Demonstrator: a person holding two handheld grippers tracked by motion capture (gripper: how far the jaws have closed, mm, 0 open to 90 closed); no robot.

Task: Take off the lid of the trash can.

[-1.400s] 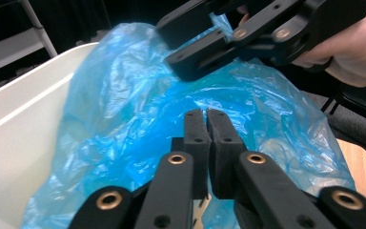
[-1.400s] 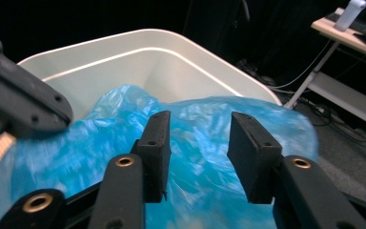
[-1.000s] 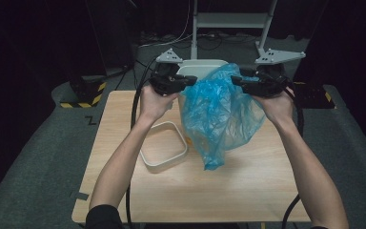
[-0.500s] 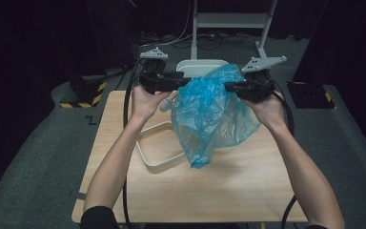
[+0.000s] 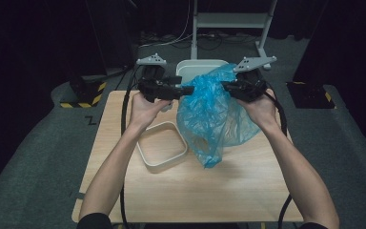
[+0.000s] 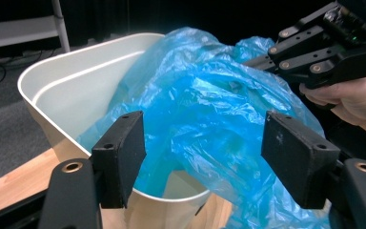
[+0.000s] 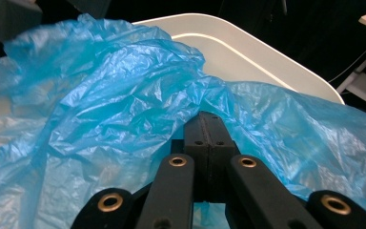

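A crumpled blue plastic bag (image 5: 209,119) hangs above the table, its upper part draped over the rim of a white bin (image 5: 195,67) at the far edge. My right gripper (image 5: 226,87) is shut on the bag's top edge; in the right gripper view the jaws (image 7: 209,124) pinch the blue film (image 7: 100,86) in front of the bin (image 7: 248,43). My left gripper (image 5: 186,89) is open, and its jaws have just been opening. In the left gripper view its pads (image 6: 202,143) stand apart, with the bag (image 6: 209,105) just beyond them, untouched, spilling into the bin (image 6: 52,86).
A shallow white tray (image 5: 145,148) lies on the wooden table (image 5: 248,191) under my left forearm. A metal stand's base (image 5: 228,21) sits on the floor behind the bin. Black and yellow striped blocks (image 5: 83,98) rest left of the table.
Both hands carried the bag away from me toward the bin. The left gripper's jaws opened and let go of the bag's edge; the right gripper kept its hold.
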